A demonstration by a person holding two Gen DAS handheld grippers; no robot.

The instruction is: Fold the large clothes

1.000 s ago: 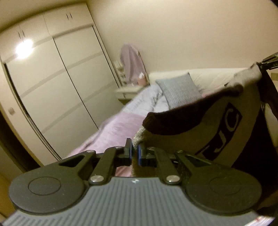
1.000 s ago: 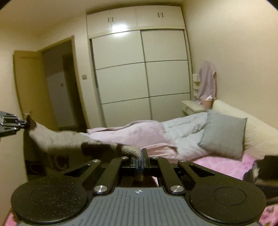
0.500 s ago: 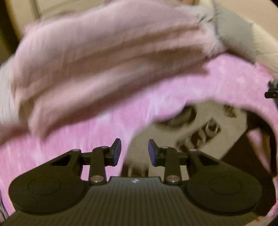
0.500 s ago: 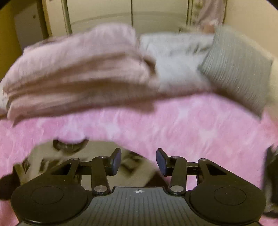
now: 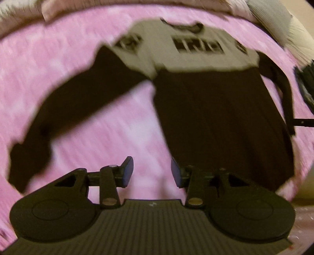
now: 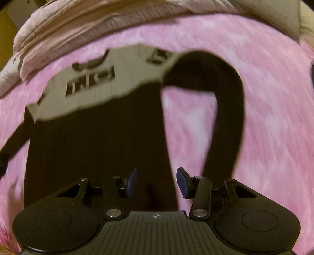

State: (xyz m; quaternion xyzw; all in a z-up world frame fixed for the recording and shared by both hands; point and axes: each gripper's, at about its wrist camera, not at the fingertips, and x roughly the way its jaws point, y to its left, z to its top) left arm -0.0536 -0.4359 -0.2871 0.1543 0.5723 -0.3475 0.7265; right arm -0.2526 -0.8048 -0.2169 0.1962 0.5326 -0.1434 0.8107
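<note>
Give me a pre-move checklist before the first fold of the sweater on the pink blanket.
1. Sweater laid flat on pink blanket: ok.
2. Left gripper free of cloth, jaws opening: ok.
3. Right gripper free of cloth: ok.
4. Curved sleeve straight: not ok.
5. Other sleeve spread out: ok.
6. Hem smooth: cannot tell, blurred.

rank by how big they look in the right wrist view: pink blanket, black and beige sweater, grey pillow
1. pink blanket, fills most of the view.
2. black and beige sweater, spread flat on the blanket.
3. grey pillow, only a cut-off corner at the top edge and farther away, so its real size is unsure.
</note>
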